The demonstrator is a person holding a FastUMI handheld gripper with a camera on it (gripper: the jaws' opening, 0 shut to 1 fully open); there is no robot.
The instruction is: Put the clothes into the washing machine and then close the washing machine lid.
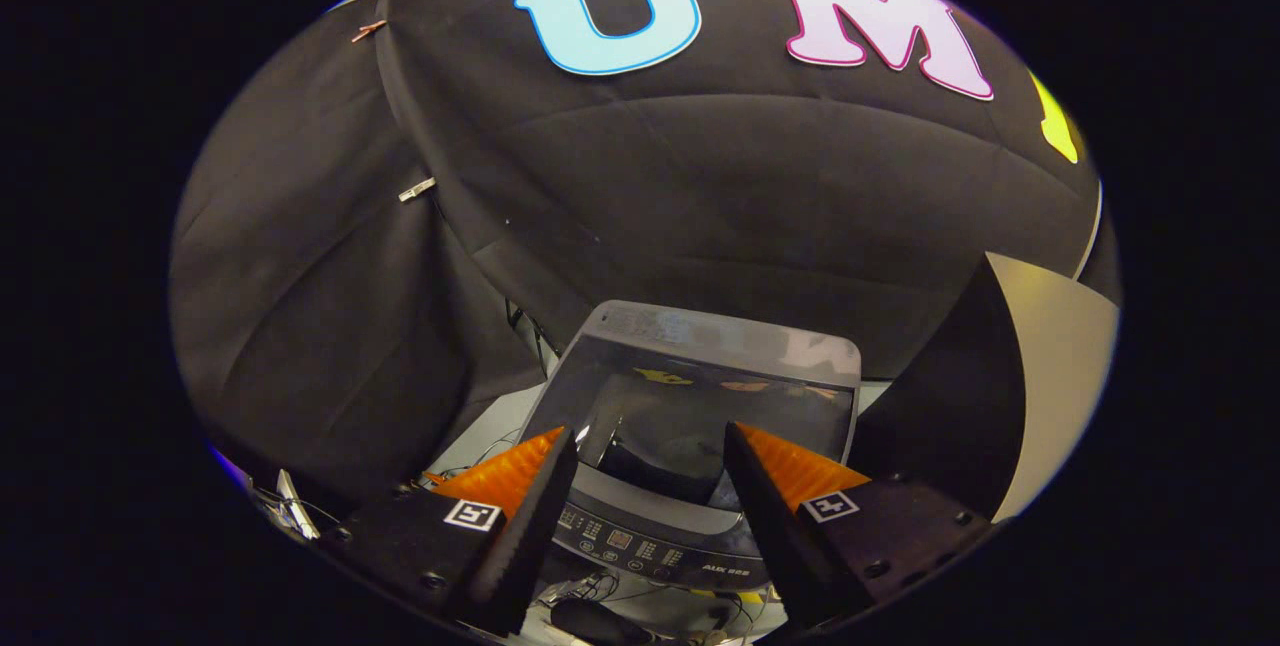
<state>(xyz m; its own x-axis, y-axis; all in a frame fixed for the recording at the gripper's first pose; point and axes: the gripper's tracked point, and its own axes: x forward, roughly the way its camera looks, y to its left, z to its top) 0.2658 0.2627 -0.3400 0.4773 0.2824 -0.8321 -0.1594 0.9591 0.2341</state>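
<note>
A grey top-loading washing machine [690, 566] stands below and just ahead of my fingers, its control panel [625, 544] facing me. Its lid [700, 356] is up, a grey frame around a dark glass window that leans back toward the booth wall. The dark tub opening [650, 471] lies between my fingertips and slightly beyond them; I cannot make out what is inside it. My gripper [650, 431] hovers open above the front of the machine, with nothing between its fingers.
Black cloth walls close in behind and to the left of the machine. A dark board with a pale face [1050, 366] stands close on the right. Cables [600, 588] lie under the machine's front, and more cables [290, 506] lie on the floor at the left.
</note>
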